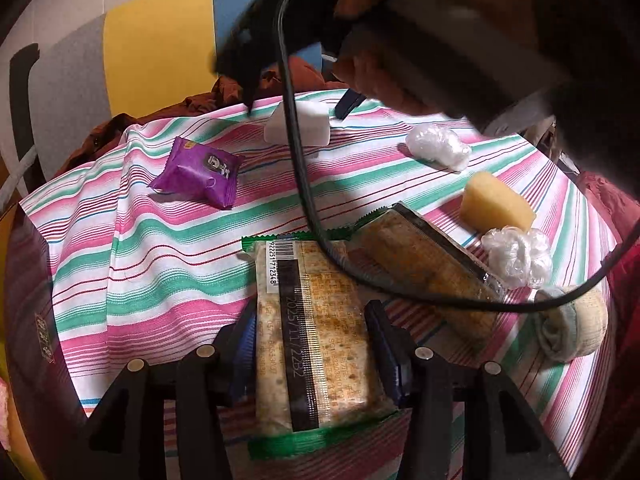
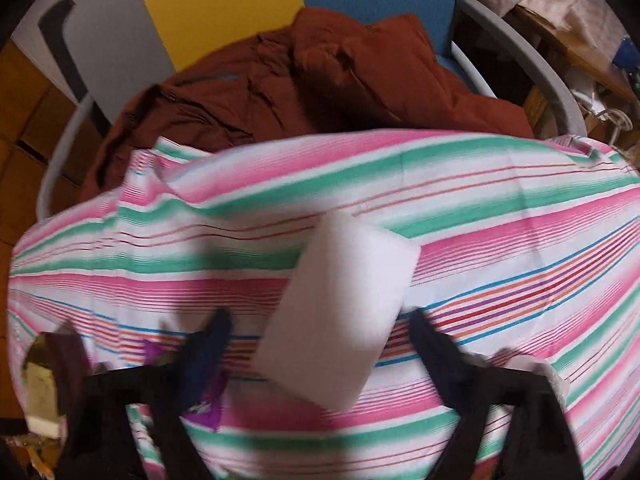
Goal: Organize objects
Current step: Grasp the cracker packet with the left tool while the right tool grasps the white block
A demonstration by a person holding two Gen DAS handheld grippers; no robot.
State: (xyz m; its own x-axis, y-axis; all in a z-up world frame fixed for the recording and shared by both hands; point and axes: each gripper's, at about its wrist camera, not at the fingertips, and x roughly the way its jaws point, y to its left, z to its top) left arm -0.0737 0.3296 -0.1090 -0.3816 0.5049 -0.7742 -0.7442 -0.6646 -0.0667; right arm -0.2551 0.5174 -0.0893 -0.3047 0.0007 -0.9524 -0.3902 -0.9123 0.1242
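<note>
Your left gripper [image 1: 312,344] is clamped on a cracker pack [image 1: 314,332]: its blue pads press the pack's two long sides, and the pack lies flat on the striped cloth [image 1: 160,252], its far end reaching past the fingertips. The wrapper is clear film with green zigzag ends, a barcode and a dark printed date strip; the crackers inside are pale, flat and speckled.

A second pack [image 1: 428,264] of the same kind lies just right of it at an angle, their far corners touching or nearly so. A black cable [image 1: 298,160] hangs across both.

Your right gripper [image 2: 320,344] stands wide, its fingers well apart, with a white block [image 2: 340,308] between them. The block is matte, smooth and rectangular, turned diagonally; its near end sits between the fingertips and touches neither, as far as the motion blur lets you see. In the left view your hand [image 1: 384,60] holds that gripper above the far edge of the table.

Elsewhere on the cloth: a glossy purple sachet [image 1: 198,172] at far left, two crinkled clear-plastic wads [image 1: 438,146] [image 1: 516,256], a porous yellow sponge wedge [image 1: 494,204] between them, and a rolled sock [image 1: 572,324] at near right. A rust-brown garment [image 2: 320,80] is heaped beyond the table.
</note>
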